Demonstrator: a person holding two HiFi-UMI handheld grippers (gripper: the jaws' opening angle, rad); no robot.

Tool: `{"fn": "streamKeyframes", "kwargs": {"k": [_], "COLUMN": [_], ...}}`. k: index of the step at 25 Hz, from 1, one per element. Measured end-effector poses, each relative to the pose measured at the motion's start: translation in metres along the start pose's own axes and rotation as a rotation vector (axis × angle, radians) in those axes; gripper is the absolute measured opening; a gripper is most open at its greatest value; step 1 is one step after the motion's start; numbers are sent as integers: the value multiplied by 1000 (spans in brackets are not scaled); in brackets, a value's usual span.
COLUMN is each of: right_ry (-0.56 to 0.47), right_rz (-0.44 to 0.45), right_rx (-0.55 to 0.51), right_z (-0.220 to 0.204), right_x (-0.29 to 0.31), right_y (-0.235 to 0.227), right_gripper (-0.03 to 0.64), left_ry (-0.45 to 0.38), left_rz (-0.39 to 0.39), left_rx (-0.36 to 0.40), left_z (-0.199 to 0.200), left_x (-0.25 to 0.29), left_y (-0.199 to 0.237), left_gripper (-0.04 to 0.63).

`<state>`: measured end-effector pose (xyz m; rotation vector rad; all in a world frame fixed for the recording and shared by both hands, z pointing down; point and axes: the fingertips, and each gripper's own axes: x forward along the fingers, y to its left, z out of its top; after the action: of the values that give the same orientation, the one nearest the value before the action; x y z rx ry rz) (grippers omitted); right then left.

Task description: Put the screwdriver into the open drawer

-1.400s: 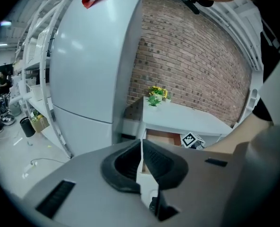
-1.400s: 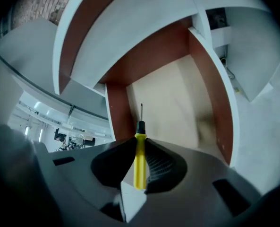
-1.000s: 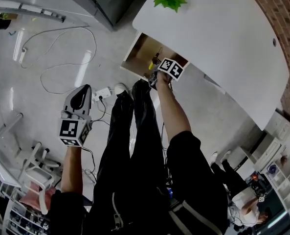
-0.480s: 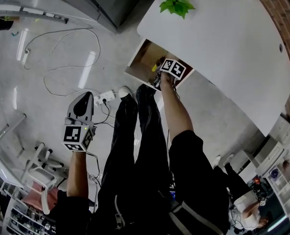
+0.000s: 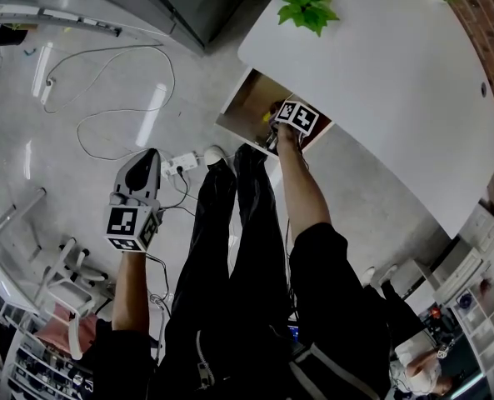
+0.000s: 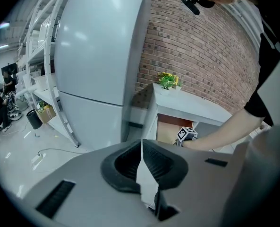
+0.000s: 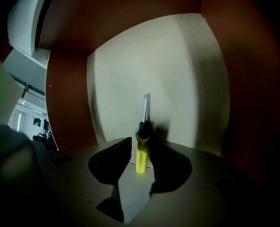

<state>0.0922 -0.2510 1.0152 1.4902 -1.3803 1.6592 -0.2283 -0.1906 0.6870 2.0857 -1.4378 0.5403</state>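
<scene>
The yellow-handled screwdriver (image 7: 140, 157) lies on the pale floor of the open drawer (image 7: 177, 70), its metal shaft pointing away from me. My right gripper (image 7: 140, 141) reaches steeply down into the drawer, jaws opening on either side of the handle; a gap shows by the left jaw. In the head view the right gripper (image 5: 276, 127) sits inside the wooden drawer (image 5: 248, 107) under the table edge, a bit of yellow beside it. My left gripper (image 5: 145, 158) hangs over the floor at the left, shut on nothing.
A white table (image 5: 396, 82) with a green plant (image 5: 307, 2) stands above the drawer. A power strip (image 5: 178, 163) and cables lie on the floor by the person's shoes. A tall grey cabinet (image 6: 102, 56) and a brick wall (image 6: 201, 46) stand behind.
The right gripper has sunk a little deeper into the drawer. The left gripper has barely moved.
</scene>
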Motion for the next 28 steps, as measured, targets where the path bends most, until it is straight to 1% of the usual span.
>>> {"fn": "streamKeyframes", "kwargs": {"k": [6, 11, 12, 15, 17, 21, 22, 24, 28], "right_ry": [-40, -42, -44, -66, -93, -153, -172, -215, -317], "right_rz": [27, 61, 74, 115, 131, 194, 204, 215, 225], "right_rx": [13, 1, 1, 27, 20, 16, 0, -66, -247], "right_z": [6, 3, 0, -10, -12, -22, -20, -16, -7], "right_x": [-22, -50, -58, -89, -111, -160, -174, -203, -260], "right_y": [3, 13, 17, 24, 29, 44, 47, 54, 80], "right_gripper": [133, 132, 124, 68, 12, 9, 9, 9, 9], "left_ry": [-20, -48, -52, -60, -68, -71, -78, -100, -142], "left_rz": [-8, -32, -36, -53, -66, -85, -90, -102, -126], "left_rx": [5, 21, 23, 30, 37, 53, 56, 68, 119], "left_z": [14, 32, 35, 44, 51, 63, 69, 81, 112], "left_x": [2, 0, -1, -5, -5, -17, -20, -26, -37], "left_y": [-6, -19, -22, -33, -37, -46, -50, -58, -68], "left_gripper": [32, 32, 32, 32, 32, 32, 32, 32, 32]}}
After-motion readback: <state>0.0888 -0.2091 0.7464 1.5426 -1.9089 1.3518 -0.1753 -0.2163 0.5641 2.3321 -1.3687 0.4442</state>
